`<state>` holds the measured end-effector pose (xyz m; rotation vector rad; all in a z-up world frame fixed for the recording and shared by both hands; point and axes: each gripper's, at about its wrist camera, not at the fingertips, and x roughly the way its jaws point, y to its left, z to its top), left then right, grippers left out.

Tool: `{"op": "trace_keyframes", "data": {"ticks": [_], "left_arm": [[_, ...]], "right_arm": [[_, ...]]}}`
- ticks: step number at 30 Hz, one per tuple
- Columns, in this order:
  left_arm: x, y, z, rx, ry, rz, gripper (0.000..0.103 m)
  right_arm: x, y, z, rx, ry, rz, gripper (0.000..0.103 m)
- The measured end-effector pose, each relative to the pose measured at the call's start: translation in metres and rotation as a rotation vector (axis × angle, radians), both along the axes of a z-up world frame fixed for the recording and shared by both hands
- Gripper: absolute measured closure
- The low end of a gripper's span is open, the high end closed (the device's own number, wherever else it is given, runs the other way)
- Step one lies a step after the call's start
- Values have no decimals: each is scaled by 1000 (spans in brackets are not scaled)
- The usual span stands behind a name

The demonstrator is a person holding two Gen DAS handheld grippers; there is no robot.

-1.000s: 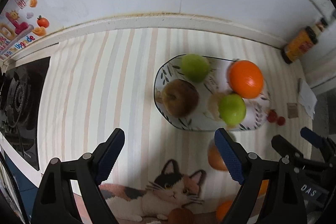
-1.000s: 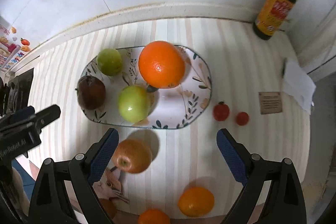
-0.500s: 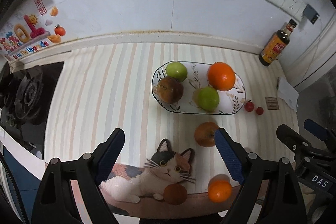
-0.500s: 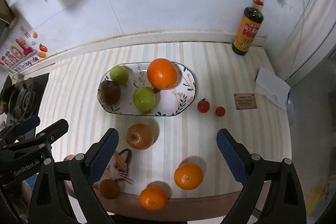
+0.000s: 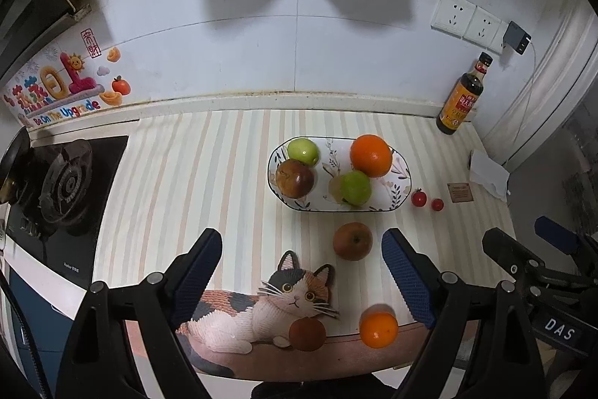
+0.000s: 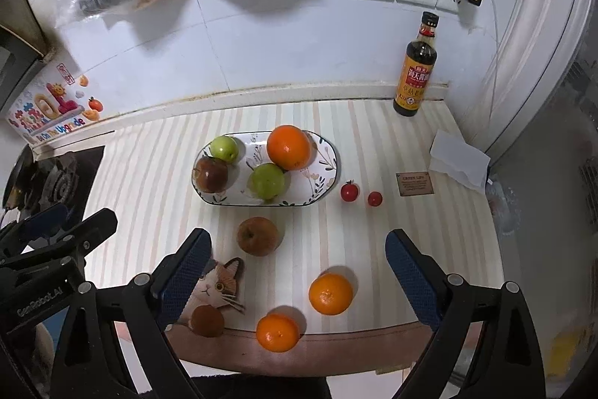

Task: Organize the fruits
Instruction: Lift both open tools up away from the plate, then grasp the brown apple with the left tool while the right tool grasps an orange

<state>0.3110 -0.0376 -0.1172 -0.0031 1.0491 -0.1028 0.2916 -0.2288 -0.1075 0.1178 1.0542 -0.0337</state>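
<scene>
Both of your tongs hang above the desk (image 6: 157, 174), pointing steeply down, and neither holds anything. The left tongs (image 5: 302, 272) are spread wide with nothing between the blue pads. The right tongs (image 6: 299, 268) are spread just as wide and empty.

You appear to be between picks: some fruit is on the plate (image 6: 329, 171), the rest lies loose. The next move, as I judge it, calls for lowering one pair of tongs over a loose fruit, straddling it and closing gently so it does not roll.

The plate is an oval dish with a leaf pattern, near the middle of the desk. On it sit a large orange (image 6: 288, 147), two green apples (image 6: 267, 181) (image 6: 224, 147) and a dark reddish apple (image 6: 210, 174).

Loose fruit:
- A russet apple (image 6: 258, 235) sits just in front of the plate, stem up.
- Two mandarins (image 6: 330, 293) (image 6: 277, 332) lie near the front edge.
- A small brown fruit (image 6: 207, 321) rests on the cat mat (image 5: 261, 309).
- Two cherry tomatoes (image 6: 349, 192) (image 6: 374, 199) lie just right of the plate.

The round fruits look smooth and likely to roll. The apple is nearest both tongs.
</scene>
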Motion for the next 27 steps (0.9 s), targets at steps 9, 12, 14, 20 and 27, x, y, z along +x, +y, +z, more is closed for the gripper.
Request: {"op": "trace_keyframes", "data": {"ticks": [9,12,14,20,27], "left_arm": [[17,-10,-47,45,101,0,2],[29,-18,-68,46,151,-7,2],[39,-21,-87,15,215,-4,2],[68,-45,-136,17,355,-33,2],[94,-73,-183,46,485,-69,2]], "right_arm": [[6,-15,-33,71,64,-28,4],[13,-29,-70,87,149,-53,4],[18,-40,-100,97,221,-77,4],[26,-67,-190,179,417,-123,4],[28,-73,-238,231,512,-121,4]]}}
